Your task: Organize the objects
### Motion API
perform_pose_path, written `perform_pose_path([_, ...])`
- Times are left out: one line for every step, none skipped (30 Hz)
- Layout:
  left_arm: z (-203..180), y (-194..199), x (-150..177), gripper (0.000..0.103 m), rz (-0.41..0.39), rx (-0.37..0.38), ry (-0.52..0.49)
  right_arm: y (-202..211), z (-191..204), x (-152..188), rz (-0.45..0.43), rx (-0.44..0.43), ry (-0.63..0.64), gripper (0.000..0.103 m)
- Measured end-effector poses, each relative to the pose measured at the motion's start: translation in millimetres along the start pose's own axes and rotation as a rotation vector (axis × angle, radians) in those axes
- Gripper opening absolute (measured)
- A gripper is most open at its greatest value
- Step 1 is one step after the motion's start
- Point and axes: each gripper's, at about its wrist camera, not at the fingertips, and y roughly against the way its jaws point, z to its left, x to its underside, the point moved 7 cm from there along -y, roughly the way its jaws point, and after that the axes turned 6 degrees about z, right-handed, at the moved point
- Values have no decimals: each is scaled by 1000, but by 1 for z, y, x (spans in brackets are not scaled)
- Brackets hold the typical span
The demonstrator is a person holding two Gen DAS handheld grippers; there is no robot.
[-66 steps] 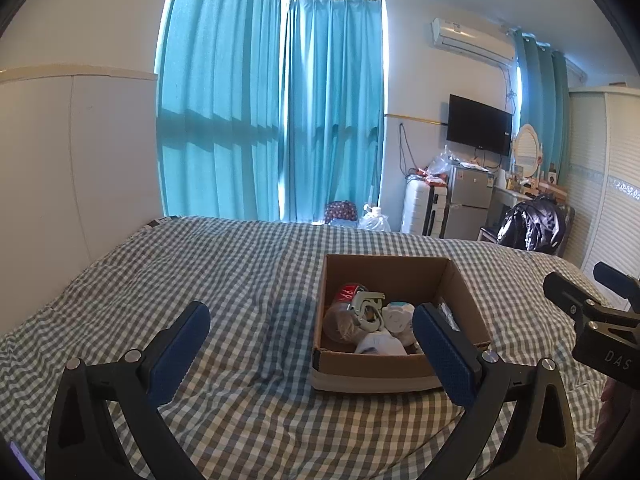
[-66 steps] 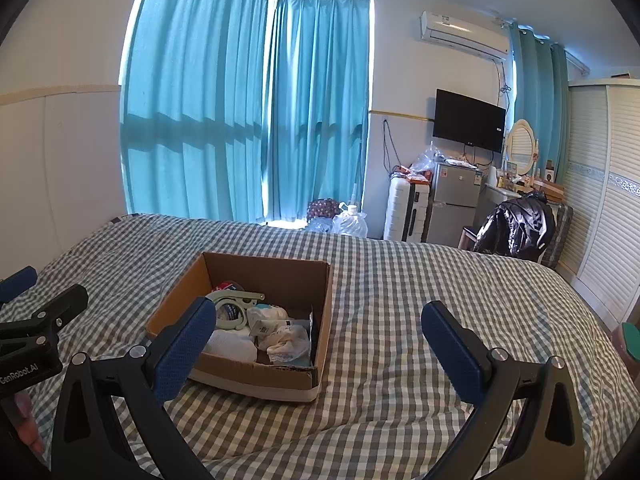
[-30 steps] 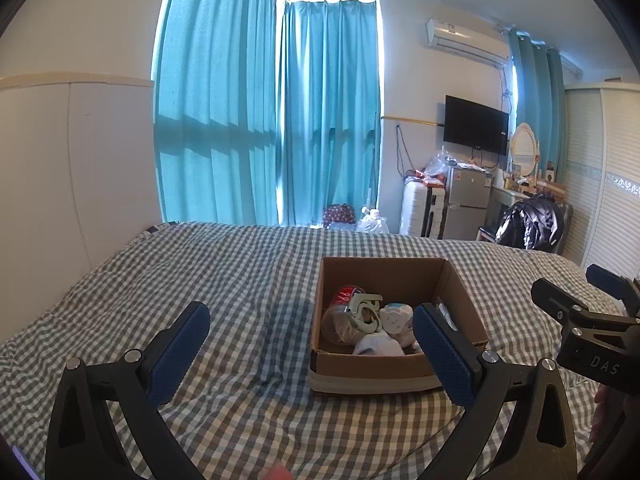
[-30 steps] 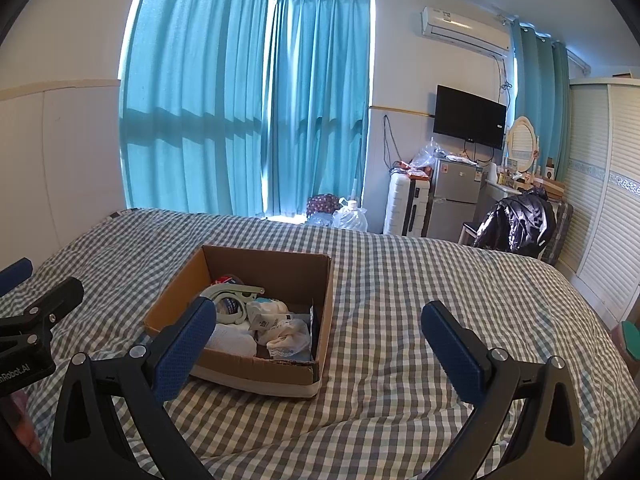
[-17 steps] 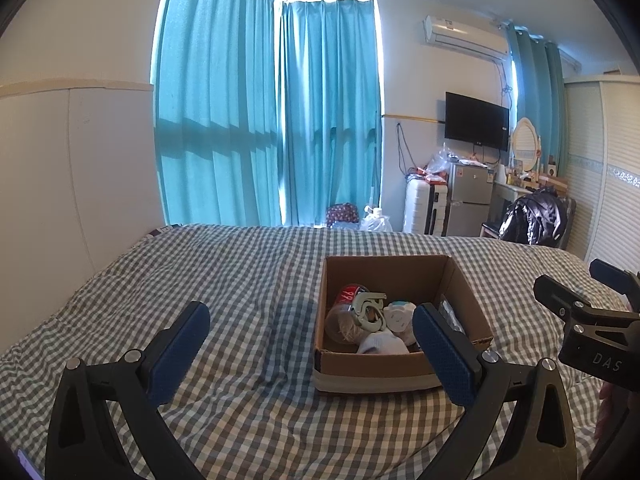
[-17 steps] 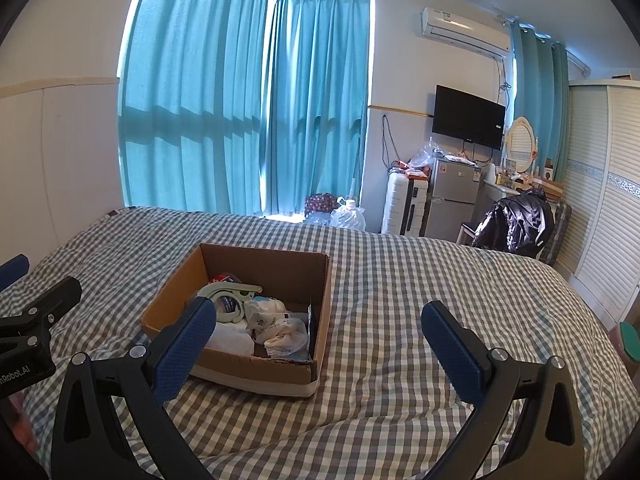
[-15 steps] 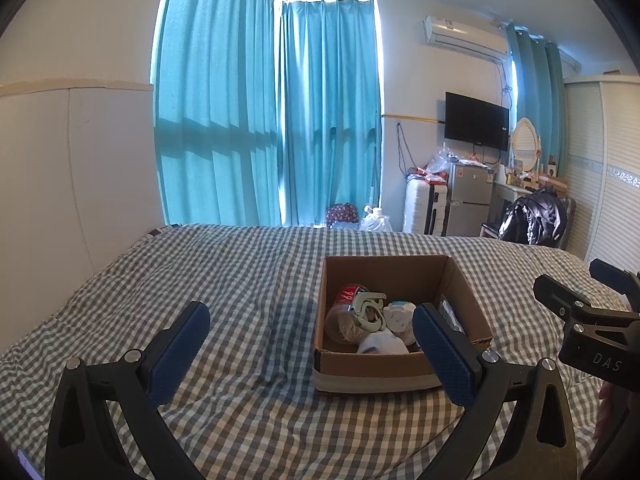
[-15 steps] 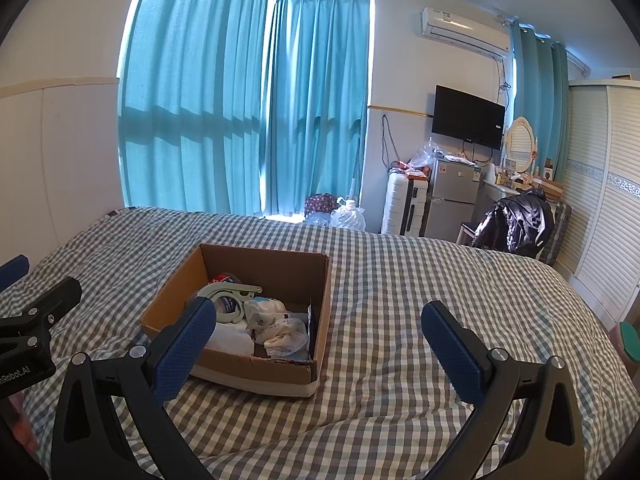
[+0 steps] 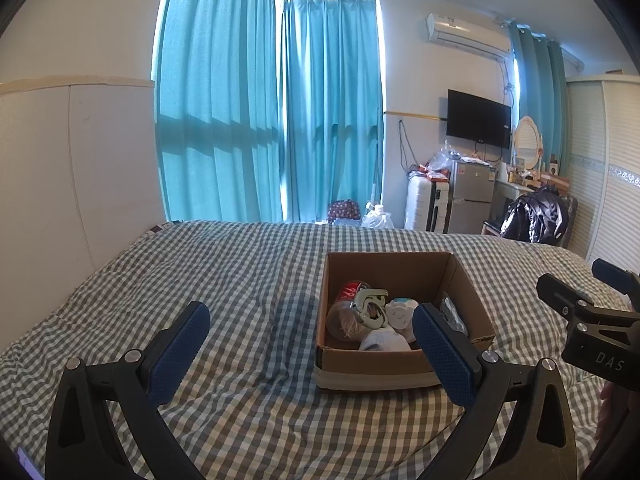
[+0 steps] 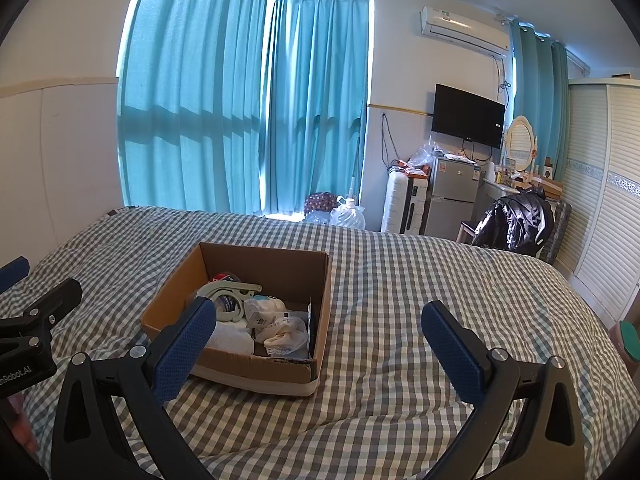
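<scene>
Both grippers, left [image 9: 310, 342] & right [image 10: 318, 338], are hovering wide open w/ nothing held, cardboard box [image 9: 372, 366] of odds n ends sitting on the checkered bedspread [image 9: 240, 280] just ahead.

"DAS" read in white letters on black body of right gripper [image 9: 592, 320] — seen at right edge of left wrist view. "nRobot.AI" read on black body of left gripper [image 10: 24, 320] at left edge of right wrist view — start of word cut off by frame edge. Small print noted on air conditioner [image 9: 466, 34] front, illegible. White markings seen on red item [image 9: 351, 290] in cardboard box [image 9: 376, 364], not readable. Print on white packet [image 10: 266, 320] in box too small to be read.
</scene>
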Motion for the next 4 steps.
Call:
perform_pose_path([0,0,1,103,2,-1,-1,0,0,0,1,-1,0,103])
perform_pose_path([0,-1,1,103,1,-4,0,0,0,0,1,1,0,103])
perform_pose_path([-1,0,1,103,-1,-7,0,0,0,1,0,4,-1,103])
perform_pose_path([0,0,1,103,-3,-13,-1,0,0,1,1,5,-1,103])
